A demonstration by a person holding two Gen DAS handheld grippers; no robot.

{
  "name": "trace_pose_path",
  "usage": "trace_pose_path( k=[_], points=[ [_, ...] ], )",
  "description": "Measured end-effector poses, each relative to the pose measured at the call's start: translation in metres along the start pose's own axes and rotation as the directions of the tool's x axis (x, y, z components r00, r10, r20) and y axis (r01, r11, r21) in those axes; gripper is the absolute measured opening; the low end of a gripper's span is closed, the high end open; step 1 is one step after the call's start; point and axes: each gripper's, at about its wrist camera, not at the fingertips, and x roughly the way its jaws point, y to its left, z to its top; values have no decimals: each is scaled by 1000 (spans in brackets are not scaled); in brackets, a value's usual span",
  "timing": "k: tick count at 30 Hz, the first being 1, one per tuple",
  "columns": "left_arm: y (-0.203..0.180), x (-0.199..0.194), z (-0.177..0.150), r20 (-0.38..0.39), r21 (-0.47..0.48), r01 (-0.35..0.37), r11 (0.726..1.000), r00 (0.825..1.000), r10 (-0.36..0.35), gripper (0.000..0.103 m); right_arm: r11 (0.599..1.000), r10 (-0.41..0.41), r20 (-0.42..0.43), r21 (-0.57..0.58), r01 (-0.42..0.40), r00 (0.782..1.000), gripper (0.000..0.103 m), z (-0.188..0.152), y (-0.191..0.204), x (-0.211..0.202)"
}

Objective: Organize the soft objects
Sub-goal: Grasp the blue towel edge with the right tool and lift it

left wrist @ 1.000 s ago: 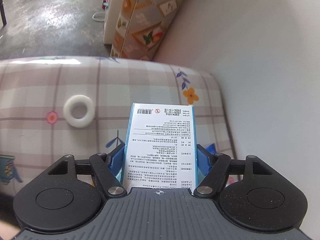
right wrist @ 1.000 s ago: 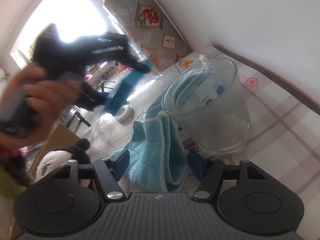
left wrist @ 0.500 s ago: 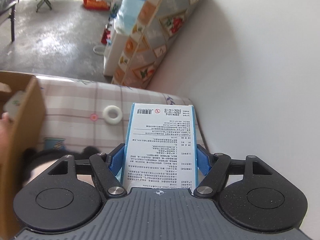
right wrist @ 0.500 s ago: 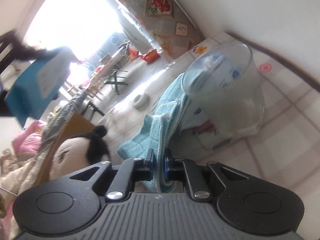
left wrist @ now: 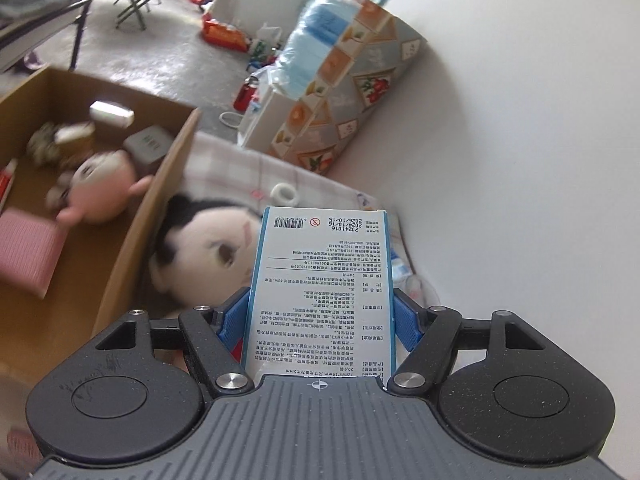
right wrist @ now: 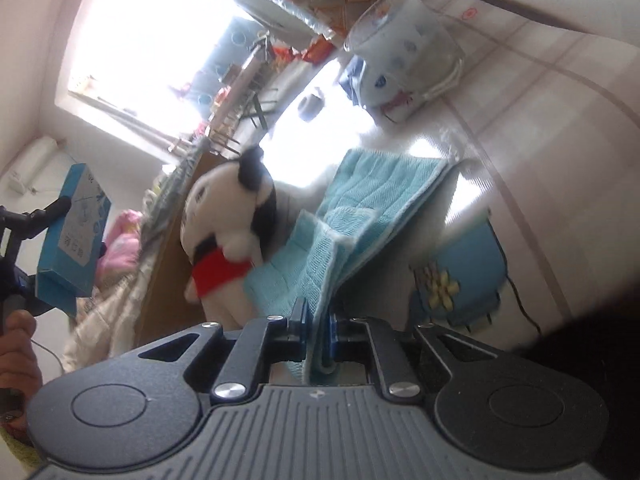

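My left gripper (left wrist: pixel 320 320) is clamped on a blue and white box (left wrist: pixel 324 292), the blue pads (left wrist: pixel 230 318) pressing its two long sides. The box stands upright between the fingers, its printed back facing me and its top end pointing away. Beyond it lies a plush doll (left wrist: pixel 208 248) with a white face and black hair, on a checked cloth (left wrist: pixel 248 168). To the left of the doll stands an open cardboard box (left wrist: pixel 160 216), its near wall touching the doll's head. Inside the cardboard box I can see a pink plush toy (left wrist: pixel 100 188) and a pink pad (left wrist: pixel 28 252), both blurred.

My right gripper (right wrist: pixel 318 332) is pinched almost shut on a folded blue towel (right wrist: pixel 360 216). The towel's near end sits between the pads and the rest runs away from me, up over the cloth. Just left of the towel is the same doll (right wrist: pixel 228 232), in a red top. Past the towel, well apart from my gripper, a clear plastic tub (right wrist: pixel 404 44) lies tipped on its side.
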Motion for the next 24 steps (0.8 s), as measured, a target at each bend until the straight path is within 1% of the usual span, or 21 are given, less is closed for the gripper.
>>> trace_pose_path(
  k=[2, 4, 5, 6, 7, 8, 10, 11, 13, 15, 17, 19, 21, 22, 23, 24],
  points=[
    [11, -7, -12, 9, -22, 1, 1000, 1000, 0, 72, 996, -60, 10, -65, 61, 998, 16, -7, 9, -4],
    [20, -14, -25, 7, -39, 8, 999, 1000, -7, 72, 980, -128, 26, -151, 131, 991, 27, -11, 22, -12],
    [25, -17, -29, 7, -52, 16, 999, 1000, -15, 72, 961, -175, 47, -207, 181, 983, 43, -13, 32, -16],
    [28, -20, -34, 11, -57, 23, 998, 1000, -23, 72, 934, -225, 78, -267, 238, 971, 68, -16, 42, -20],
    [32, -26, -39, 19, -53, 27, 998, 999, -26, 72, 901, -266, 112, -326, 288, 958, 75, -19, 50, -28],
    [34, -30, -42, 28, -54, 22, 998, 999, -20, 72, 862, -293, 141, -388, 325, 946, 78, -22, 62, -30],
    [39, -38, -48, 46, -47, 20, 999, 999, -18, 72, 798, -314, 176, -484, 359, 933, 78, -31, 82, -31],
    [41, -42, -51, 50, -51, 20, 998, 999, -18, 72, 776, -309, 181, -520, 358, 934, 78, -35, 91, -31],
    [48, -45, -54, 52, -61, 29, 998, 998, -25, 72, 742, -287, 160, -586, 325, 944, 77, -38, 104, -19],
    [52, -48, -56, 51, -70, 35, 997, 998, -31, 72, 702, -284, 127, -648, 296, 950, 76, -44, 116, 1],
    [56, -49, -56, 52, -70, 36, 997, 998, -32, 72, 643, -298, 105, -713, 280, 949, 74, -52, 122, 24],
    [59, -50, -56, 56, -71, 33, 997, 998, -29, 72, 578, -339, 97, -763, 288, 936, 64, -58, 125, 46],
    [62, -52, -56, 56, -74, 32, 997, 998, -28, 72, 524, -375, 110, -794, 309, 920, 44, -60, 122, 62],
    [64, -53, -57, 55, -78, 34, 996, 998, -29, 72, 501, -400, 120, -801, 326, 909, 38, -59, 120, 68],
    [66, -53, -57, 53, -83, 35, 996, 998, -31, 72, 486, -406, 127, -809, 331, 905, 33, -61, 118, 70],
    [68, -53, -57, 52, -88, 35, 995, 998, -31, 72, 485, -403, 124, -811, 326, 907, 27, -60, 117, 69]
  ],
)
